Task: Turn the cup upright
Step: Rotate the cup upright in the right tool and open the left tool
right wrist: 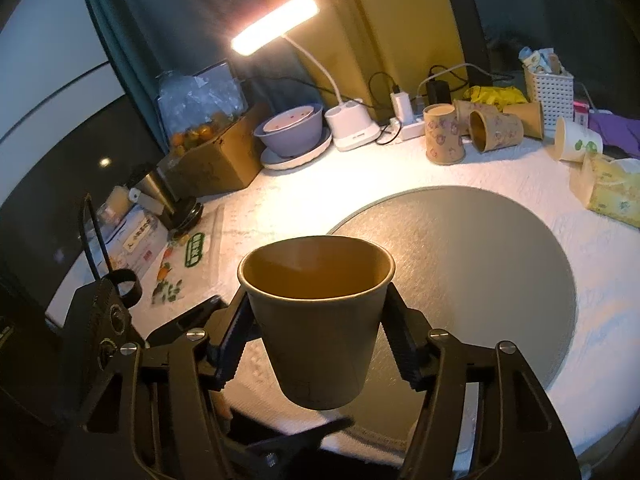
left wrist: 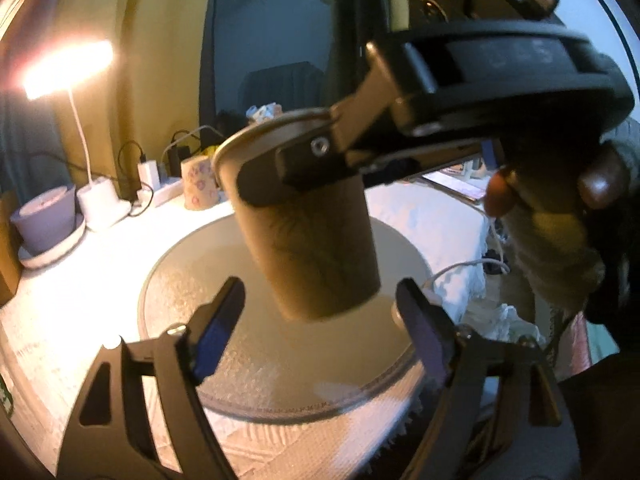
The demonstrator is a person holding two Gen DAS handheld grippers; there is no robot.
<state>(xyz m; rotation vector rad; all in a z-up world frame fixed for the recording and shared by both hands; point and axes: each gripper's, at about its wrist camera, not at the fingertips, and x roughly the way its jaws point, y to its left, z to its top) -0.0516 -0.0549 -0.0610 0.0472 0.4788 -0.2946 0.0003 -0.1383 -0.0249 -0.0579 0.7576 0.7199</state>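
A brown paper cup [right wrist: 318, 320] is held rim up in the air above the round grey mat [right wrist: 480, 264]. My right gripper [right wrist: 318, 316] is shut on the cup just below its rim. In the left wrist view the same cup [left wrist: 316, 248] hangs tilted, rim up and to the left, with the right gripper's fingers [left wrist: 296, 168] clamped on it from the upper right. My left gripper [left wrist: 320, 328] is open just below the cup's base, its jaws wide apart, not touching it. The mat [left wrist: 224, 280] lies under both.
A lit desk lamp [right wrist: 276, 24] stands at the back. Near it are a purple bowl on a plate [right wrist: 290, 128], a power strip [right wrist: 408, 124], several patterned paper cups [right wrist: 444, 136], a white basket [right wrist: 548, 84], a tissue box [right wrist: 608, 192] and a cardboard box [right wrist: 212, 160].
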